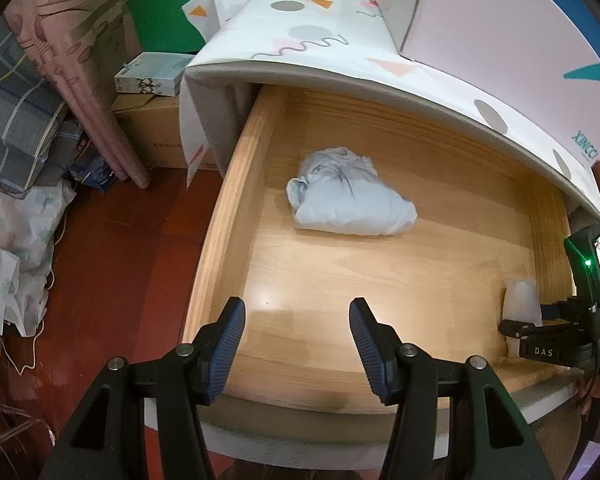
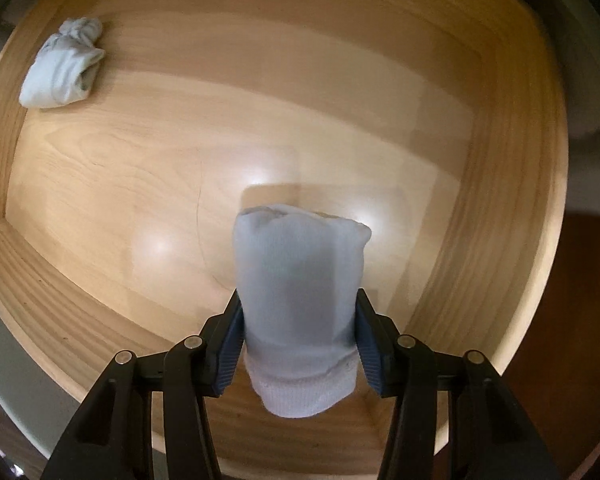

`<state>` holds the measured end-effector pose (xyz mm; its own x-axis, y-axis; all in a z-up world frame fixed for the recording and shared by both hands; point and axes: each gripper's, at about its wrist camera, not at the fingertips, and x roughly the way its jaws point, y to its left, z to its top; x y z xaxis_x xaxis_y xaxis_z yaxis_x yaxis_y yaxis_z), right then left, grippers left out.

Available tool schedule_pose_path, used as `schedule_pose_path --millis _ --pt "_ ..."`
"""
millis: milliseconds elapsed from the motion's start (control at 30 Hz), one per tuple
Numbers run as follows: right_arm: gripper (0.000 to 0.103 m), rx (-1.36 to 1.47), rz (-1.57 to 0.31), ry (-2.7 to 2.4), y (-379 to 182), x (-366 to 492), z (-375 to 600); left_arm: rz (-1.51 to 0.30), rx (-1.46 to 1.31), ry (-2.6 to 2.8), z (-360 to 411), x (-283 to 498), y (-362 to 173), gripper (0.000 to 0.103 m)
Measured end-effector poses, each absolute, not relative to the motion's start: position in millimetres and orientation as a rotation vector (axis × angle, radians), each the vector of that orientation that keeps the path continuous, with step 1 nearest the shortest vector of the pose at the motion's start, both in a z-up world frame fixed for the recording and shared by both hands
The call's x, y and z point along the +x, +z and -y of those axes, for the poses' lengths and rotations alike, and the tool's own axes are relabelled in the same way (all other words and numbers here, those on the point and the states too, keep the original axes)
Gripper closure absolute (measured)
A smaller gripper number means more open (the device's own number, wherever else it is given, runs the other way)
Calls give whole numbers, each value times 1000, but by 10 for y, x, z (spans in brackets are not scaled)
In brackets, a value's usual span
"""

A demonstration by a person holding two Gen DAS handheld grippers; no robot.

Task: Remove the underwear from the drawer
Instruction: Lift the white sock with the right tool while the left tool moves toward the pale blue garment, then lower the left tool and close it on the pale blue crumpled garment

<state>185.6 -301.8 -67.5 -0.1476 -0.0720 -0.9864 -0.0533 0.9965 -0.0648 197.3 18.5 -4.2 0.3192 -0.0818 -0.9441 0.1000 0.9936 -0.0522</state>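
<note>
The wooden drawer [image 1: 236, 184] stands pulled out. A crumpled pale blue underwear [image 1: 348, 196] lies on its floor toward the back; the right wrist view shows that same piece [image 2: 62, 68] at the far left corner. My right gripper [image 2: 298, 336] points down over the drawer, shut on a rolled pale blue underwear [image 2: 300, 280] whose end sticks out past the pads. In the left wrist view that gripper and its roll [image 1: 522, 298] show at the drawer's right side. My left gripper [image 1: 298, 344] hovers over the drawer's front edge, open, nothing between its fingers.
The cabinet top [image 1: 340, 52] wears a patterned white cover and overhangs the drawer's back. Left of the cabinet lie cardboard boxes [image 1: 152, 76], a pink curtain [image 1: 72, 60], folded bedding [image 1: 16, 120] and a cable on the red floor [image 1: 120, 260].
</note>
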Motion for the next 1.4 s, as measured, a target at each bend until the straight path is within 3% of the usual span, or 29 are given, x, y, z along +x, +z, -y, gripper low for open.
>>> schedule_pose_path --millis 333,567,1067,1400 --pt "57 -124 -1731 -46 -696 1741 2937 -1262 94 -220 -73 2009 -67 48" --pt "57 -132 -1718 -47 -630 1734 2743 -1177 460 -313 125 2080 -124 48" --pt "57 -68 -1708 -46 -463 1717 2830 -1165 855 -507 543 2378 -531 48" --pt "57 -47 -1713 -44 -506 1759 2790 -1101 955 -548 798 2485 -649 48"
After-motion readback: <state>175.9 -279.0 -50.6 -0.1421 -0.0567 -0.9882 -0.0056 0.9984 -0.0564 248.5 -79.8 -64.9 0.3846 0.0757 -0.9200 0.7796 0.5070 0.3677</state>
